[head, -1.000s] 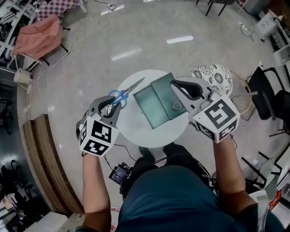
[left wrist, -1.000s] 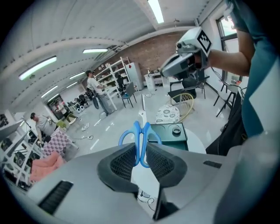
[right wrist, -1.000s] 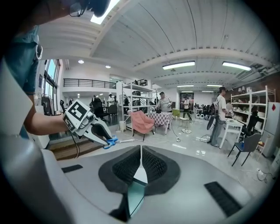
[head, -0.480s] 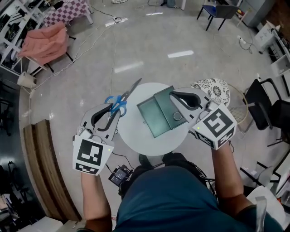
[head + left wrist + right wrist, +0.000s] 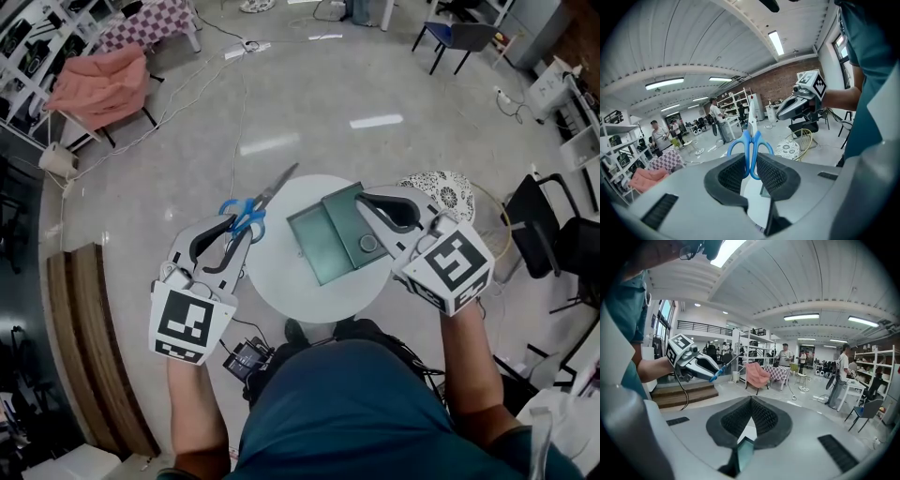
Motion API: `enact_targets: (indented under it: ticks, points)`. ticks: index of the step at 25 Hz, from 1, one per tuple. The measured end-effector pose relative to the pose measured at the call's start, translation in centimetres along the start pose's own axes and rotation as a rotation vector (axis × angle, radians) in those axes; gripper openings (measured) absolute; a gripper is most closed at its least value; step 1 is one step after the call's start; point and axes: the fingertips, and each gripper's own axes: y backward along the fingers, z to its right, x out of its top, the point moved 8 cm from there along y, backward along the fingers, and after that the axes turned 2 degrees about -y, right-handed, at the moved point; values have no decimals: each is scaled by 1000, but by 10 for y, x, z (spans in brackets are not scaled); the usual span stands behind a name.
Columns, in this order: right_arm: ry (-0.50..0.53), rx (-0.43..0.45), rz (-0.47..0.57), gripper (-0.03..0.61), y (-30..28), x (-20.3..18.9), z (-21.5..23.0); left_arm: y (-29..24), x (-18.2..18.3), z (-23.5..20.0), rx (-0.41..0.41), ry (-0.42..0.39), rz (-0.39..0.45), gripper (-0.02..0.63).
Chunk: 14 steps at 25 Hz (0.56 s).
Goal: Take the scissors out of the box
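Observation:
Blue-handled scissors (image 5: 248, 208) hang in the air at the left edge of the round white table (image 5: 281, 281), blades pointing up and away. My left gripper (image 5: 236, 225) is shut on their handles; the left gripper view shows the blue loops (image 5: 751, 145) pinched between the pads of that gripper (image 5: 750, 166). The open green box (image 5: 319, 244) lies on the table with its lid folded to the right. My right gripper (image 5: 361, 200) hovers over the lid, jaws shut and empty. In the right gripper view its tips (image 5: 750, 401) meet above the box (image 5: 745, 453).
A patterned stool (image 5: 441, 187) and a wire basket stand right of the table, a black chair (image 5: 548, 211) farther right. A wooden platform (image 5: 84, 356) lies at left, a pink cloth (image 5: 94, 84) on a rack at the back left. Cables run across the floor.
My left gripper has risen with the scissors and tilted their blades upward, clear of the table. My right gripper has risen a little above the box lid.

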Motion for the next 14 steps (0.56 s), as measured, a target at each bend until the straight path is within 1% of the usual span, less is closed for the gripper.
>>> enact_targets:
  ticks: [9, 14]
  points:
    - [5, 2, 5, 37, 4, 6, -1, 4, 4, 0, -4, 3, 0, 94]
    - [0, 1, -12, 37, 8, 9, -2, 7, 10, -1, -8, 1, 2, 94]
